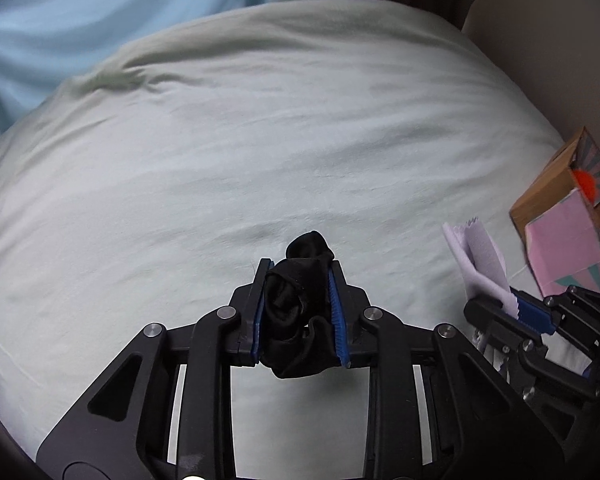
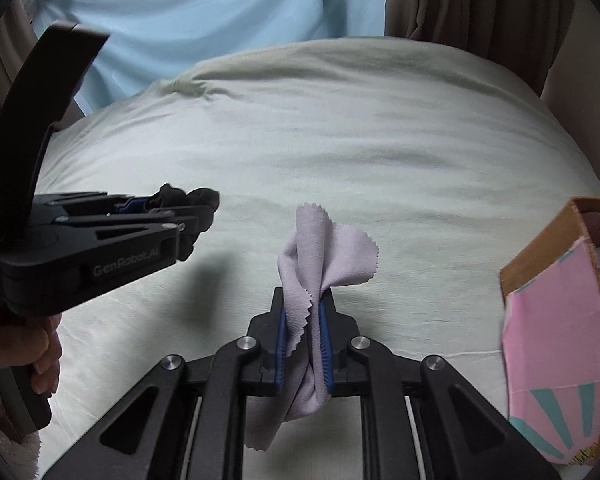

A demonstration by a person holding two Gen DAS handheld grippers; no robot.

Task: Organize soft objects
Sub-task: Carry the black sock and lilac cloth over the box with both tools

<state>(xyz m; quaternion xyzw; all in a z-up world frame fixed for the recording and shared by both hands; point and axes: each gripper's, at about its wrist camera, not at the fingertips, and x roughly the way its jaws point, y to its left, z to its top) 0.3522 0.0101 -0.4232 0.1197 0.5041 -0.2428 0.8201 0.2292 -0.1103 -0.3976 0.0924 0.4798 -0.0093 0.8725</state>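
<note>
My left gripper (image 1: 298, 270) is shut on a bunched black sock (image 1: 300, 304), held clear above the pale green bed sheet (image 1: 260, 140). In the right wrist view that left gripper (image 2: 204, 206) comes in from the left with the black sock (image 2: 188, 200) in its tips. My right gripper (image 2: 303, 300) is shut on a crumpled lilac cloth (image 2: 320, 252) with zigzag edges; its ends hang below and stick up above the fingers. From the left wrist view, the right gripper (image 1: 500, 304) and its lilac cloth (image 1: 480, 264) sit at the right.
A cardboard box (image 2: 548, 252) with a pink and teal printed side stands on the bed at the right, something orange inside (image 1: 584, 180). Light blue fabric (image 2: 204, 12) and a brown curtain (image 2: 480, 4) hang behind the bed. A hand (image 2: 40, 352) grips the left tool's handle.
</note>
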